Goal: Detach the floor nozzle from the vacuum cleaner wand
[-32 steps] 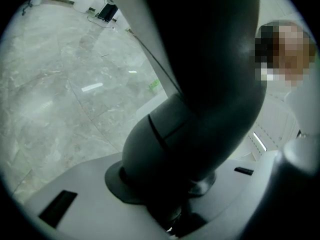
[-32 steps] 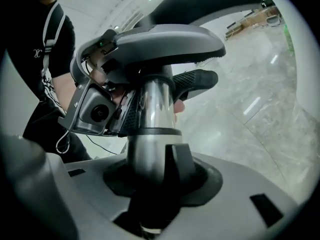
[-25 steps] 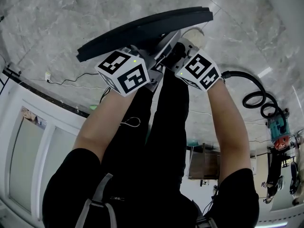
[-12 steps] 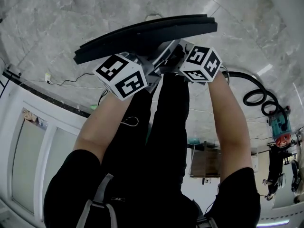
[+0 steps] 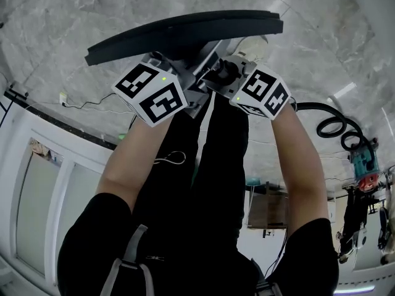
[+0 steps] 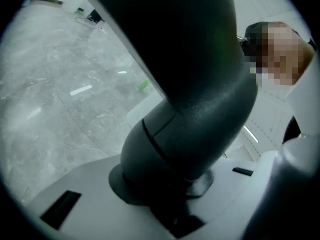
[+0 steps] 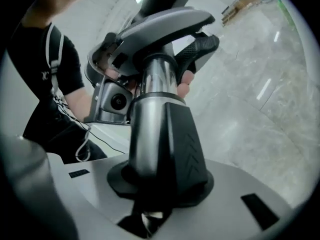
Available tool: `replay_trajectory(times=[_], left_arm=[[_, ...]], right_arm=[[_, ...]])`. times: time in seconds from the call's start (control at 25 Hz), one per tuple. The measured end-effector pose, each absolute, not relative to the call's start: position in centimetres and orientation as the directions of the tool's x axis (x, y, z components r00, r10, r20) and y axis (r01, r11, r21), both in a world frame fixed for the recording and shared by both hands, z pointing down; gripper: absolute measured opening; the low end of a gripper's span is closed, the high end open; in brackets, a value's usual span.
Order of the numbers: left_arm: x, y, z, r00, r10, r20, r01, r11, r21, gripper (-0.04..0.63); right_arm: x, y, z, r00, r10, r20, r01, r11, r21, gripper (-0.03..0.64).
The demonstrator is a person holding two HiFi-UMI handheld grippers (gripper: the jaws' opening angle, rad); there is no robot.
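The nozzle (image 5: 185, 32) is held above the floor (image 5: 55, 17) at twelve o'clock in the head view, joined to the wand (image 7: 150, 109). The left hand-held gripper (image 6: 172, 194), at ten o'clock of the joint, has just been closing and clamps the nozzle's neck (image 6: 190, 114). The right hand-held gripper (image 7: 150, 204), at two o'clock, also just closing, clamps the wand. This looks like the separation step. Next the two need pulling straight apart along the wand.
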State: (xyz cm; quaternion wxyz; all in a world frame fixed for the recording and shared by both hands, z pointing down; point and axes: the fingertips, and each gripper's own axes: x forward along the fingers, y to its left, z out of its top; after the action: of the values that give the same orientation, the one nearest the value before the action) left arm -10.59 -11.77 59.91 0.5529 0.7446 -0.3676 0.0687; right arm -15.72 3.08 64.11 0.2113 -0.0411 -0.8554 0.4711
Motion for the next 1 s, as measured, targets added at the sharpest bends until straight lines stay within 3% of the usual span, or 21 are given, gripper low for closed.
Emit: replay_trajectory(times=[0.24, 0.36, 0.44, 0.52, 0.6, 0.64, 0.72, 0.8, 0.88, 1.0], left_arm=[[-9.6, -13.5, 57.8, 0.765, -0.51, 0.394, -0.49, -0.065, 0.869, 0.074], [-9.1, -13.1, 57.5, 0.8, -0.488, 0.349, -0.427, -0.054, 0.903, 0.072], [-9.4, -12.8, 58.7, 0.787, -0.471, 0.398, -0.459, -0.017, 0.888, 0.069], [-10.2, -13.7, 59.8, 0.734, -0.463, 0.497, -0.56, 0.002, 0.829, 0.069], [-14.3, -18.0, 58.7, 0.625, -0.556, 0.548, -0.655, 0.009, 0.756, 0.069], [-17.6, -21.6, 56.9, 0.567, -0.642, 0.517, -0.656, 0.029, 0.755, 0.069], [-22.7, -28.7, 52.9, 0.509, -0.765, 0.396, -0.593, 0.022, 0.805, 0.069], [-21.8, -32.0, 51.0, 0.588, -0.743, 0.319, -0.563, -0.093, 0.821, 0.069], [-20.1, -31.0, 51.8, 0.627, -0.701, 0.341, -0.567, -0.111, 0.816, 0.069], [-20.0, -27.3, 54.2, 0.598, -0.683, 0.42, -0.584, -0.012, 0.812, 0.069]], right_arm=[[-15.6, 4.1, 58.0, -0.914, 0.392, -0.101, 0.181, 0.174, -0.968, 0.118], [-15.4, 4.5, 56.9, -0.909, 0.388, -0.149, 0.208, 0.114, -0.971, 0.118], [-15.9, 4.0, 58.3, -0.937, 0.348, -0.01, 0.074, 0.171, -0.982, 0.117], [-16.0, 3.5, 61.2, -0.929, 0.264, 0.259, -0.174, 0.308, -0.935, 0.117], [-13.9, 7.1, 65.1, -0.803, 0.203, 0.56, -0.403, 0.507, -0.762, 0.117], [-11.9, 11.1, 66.6, -0.723, 0.212, 0.657, -0.427, 0.611, -0.666, 0.115], [-7.6, 19.8, 67.3, -0.616, 0.301, 0.728, -0.344, 0.729, -0.592, 0.115], [-4.8, 23.5, 67.5, -0.582, 0.362, 0.728, -0.332, 0.711, -0.62, 0.115], [-3.9, 22.4, 68.2, -0.604, 0.352, 0.715, -0.391, 0.65, -0.651, 0.115], [-4.2, 18.5, 68.5, -0.63, 0.283, 0.723, -0.438, 0.639, -0.632, 0.115]])
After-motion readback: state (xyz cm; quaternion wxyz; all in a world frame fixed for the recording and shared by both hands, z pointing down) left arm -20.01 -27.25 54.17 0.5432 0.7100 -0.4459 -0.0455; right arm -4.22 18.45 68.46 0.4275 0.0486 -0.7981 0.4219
